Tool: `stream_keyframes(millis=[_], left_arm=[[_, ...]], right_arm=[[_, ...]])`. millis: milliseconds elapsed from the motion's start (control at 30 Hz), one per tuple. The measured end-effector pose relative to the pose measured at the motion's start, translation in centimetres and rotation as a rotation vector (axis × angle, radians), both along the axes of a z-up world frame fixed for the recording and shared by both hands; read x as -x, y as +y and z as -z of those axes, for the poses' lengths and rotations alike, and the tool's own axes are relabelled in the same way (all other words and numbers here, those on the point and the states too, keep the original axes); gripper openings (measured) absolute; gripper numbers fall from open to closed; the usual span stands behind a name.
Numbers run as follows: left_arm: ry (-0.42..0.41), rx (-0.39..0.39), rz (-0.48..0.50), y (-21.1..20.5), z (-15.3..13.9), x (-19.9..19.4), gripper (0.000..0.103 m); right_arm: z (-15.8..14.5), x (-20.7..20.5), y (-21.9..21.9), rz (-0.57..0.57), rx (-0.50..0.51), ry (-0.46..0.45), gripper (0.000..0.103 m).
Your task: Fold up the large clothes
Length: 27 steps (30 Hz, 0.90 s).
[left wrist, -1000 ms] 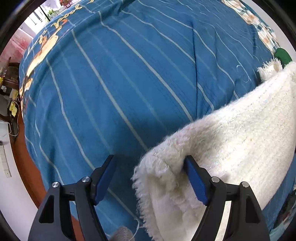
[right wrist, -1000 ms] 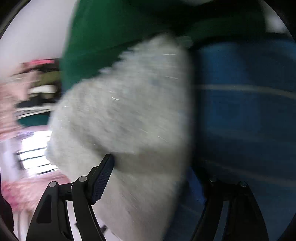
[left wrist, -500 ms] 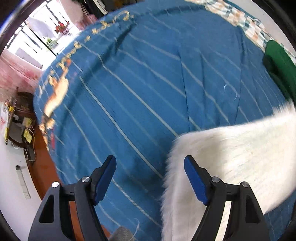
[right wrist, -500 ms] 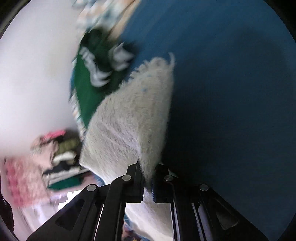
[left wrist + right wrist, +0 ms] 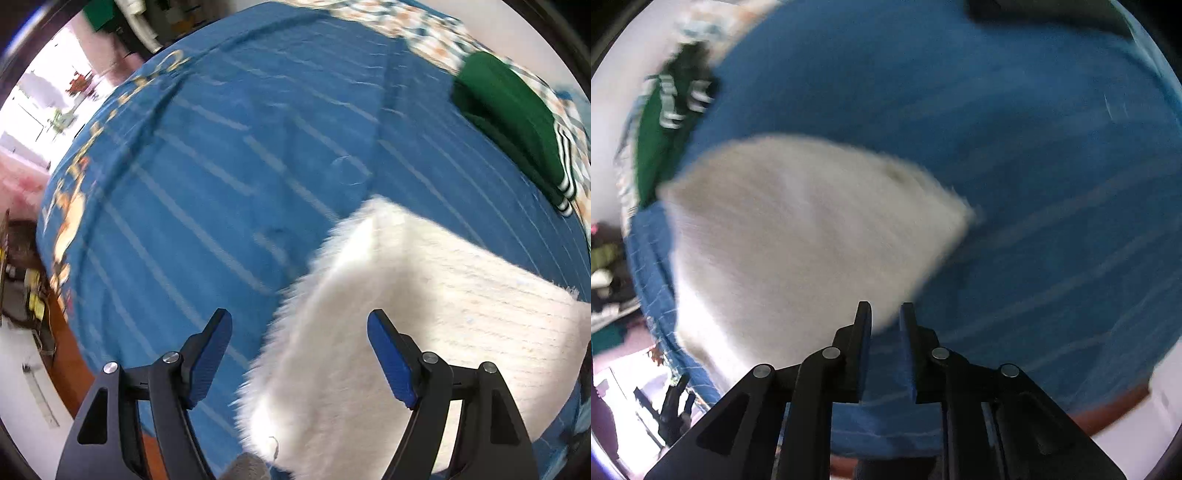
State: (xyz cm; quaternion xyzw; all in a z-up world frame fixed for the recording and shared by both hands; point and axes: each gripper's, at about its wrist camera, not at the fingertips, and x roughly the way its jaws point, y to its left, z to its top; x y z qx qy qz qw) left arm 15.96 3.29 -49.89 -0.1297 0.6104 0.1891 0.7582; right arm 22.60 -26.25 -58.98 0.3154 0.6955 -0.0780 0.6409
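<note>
White garment (image 5: 424, 317): fluffy, knitted, folded rectangular.

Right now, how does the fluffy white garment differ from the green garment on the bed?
The white garment is pale, fuzzy and lies spread out close under the left claw; the green garment is dark, smooth, has white striped trim, and sits bunched at the far edge of the bed. Both rest on the blue striped bedspread.

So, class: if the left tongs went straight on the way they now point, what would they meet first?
Most likely the white fluffy garment lying on the blue striped bedspread. Its fringed edge sits between the open left tongs, though depth is hard to judge; the left finger may reach bare bedspread instead.
</note>
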Motion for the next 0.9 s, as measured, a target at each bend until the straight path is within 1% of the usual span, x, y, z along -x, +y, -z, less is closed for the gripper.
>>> stream_keyframes(millis=[33,100,167,200,233,300,333,367,400,433,467,533,600,633,667,700,733,767,800,833,867,900], left_arm=[[-0.001,-0.001,0.021,-0.6,0.4,-0.8,0.076],[0.003,-0.004,0.038,-1.3,0.9,-1.8,0.076],[0.004,-0.001,0.041,-1.5,1.2,-2.5,0.076],[0.004,0.002,0.034,-1.4,1.1,-2.7,0.076],[0.0,0.006,0.028,-1.2,0.9,-2.6,0.076],[-0.007,0.004,0.004,-0.7,0.3,-1.8,0.076],[-0.006,0.005,-0.011,-0.4,-0.1,-0.8,0.076],[0.002,0.009,-0.03,0.1,-0.4,0.1,0.076],[0.015,0.015,-0.053,0.7,-0.6,1.4,0.075],[0.025,0.024,-0.071,1.2,-0.7,2.4,0.075],[0.034,0.037,-0.098,1.7,-1.0,4.0,0.074],[0.05,0.067,-0.135,2.2,-1.0,6.2,0.074],[0.049,0.16,-0.138,1.8,-0.3,8.0,0.073],[0.053,0.199,-0.129,1.4,0.2,8.4,0.073],[0.059,0.239,-0.117,0.8,1.0,8.5,0.073],[0.064,0.285,-0.096,-0.2,2.1,8.4,0.073],[0.071,0.302,-0.079,-0.8,3.1,8.2,0.073],[0.087,0.311,-0.06,-1.6,4.2,7.7,0.07],[0.102,0.302,-0.044,-2.3,5.3,7.2,0.067],[0.092,0.283,-0.031,-2.7,5.8,6.9,0.029],[0.088,0.247,-0.016,-3.2,5.9,6.5,0.006],[0.09,0.236,-0.01,-3.4,5.8,6.2,0.004]], right_arm=[[-0.8,-1.2,0.5,-0.026,-0.023,-0.053,0.018],[-0.9,-4.2,2.0,-0.1,-0.111,-0.12,0.018],[-0.4,-7.5,5.0,-0.196,-0.18,-0.137,0.018],[0.7,-9.3,7.0,-0.242,-0.204,-0.144,0.018],[1.4,-10.6,7.9,-0.259,-0.181,-0.15,0.018],[3.7,-14.1,9.9,-0.263,-0.077,-0.167,0.018],[5.3,-15.7,10.6,-0.283,-0.027,-0.145,0.018],[7.5,-16.9,10.9,-0.297,0.0,-0.09,0.018],[8.7,-17.0,10.6,-0.264,-0.007,-0.067,0.018],[8.7,-17.1,10.4,-0.232,-0.013,-0.065,0.018],[8.5,-16.8,10.0,-0.22,-0.02,-0.06,0.018],[7.2,-16.1,9.2,-0.208,-0.045,-0.084,0.018],[5.4,-14.9,8.3,-0.185,-0.082,-0.115,0.03],[4.8,-13.3,7.5,-0.18,-0.097,-0.115,0.043],[4.4,-12.8,6.8,-0.175,-0.094,-0.109,0.048],[3.9,-12.0,6.5,-0.172,-0.092,-0.106,0.048],[3.8,-10.8,6.3,-0.177,-0.094,-0.098,0.048],[3.7,-9.4,5.8,-0.178,-0.098,-0.084,0.048],[3.4,-8.0,5.4,-0.172,-0.102,-0.069,0.048],[3.8,-9.1,7.1,-0.159,-0.102,-0.051,0.048],[3.8,-9.5,8.1,-0.146,-0.106,-0.038,0.048],[3.9,-8.4,7.7,-0.133,-0.113,-0.028,0.048]])
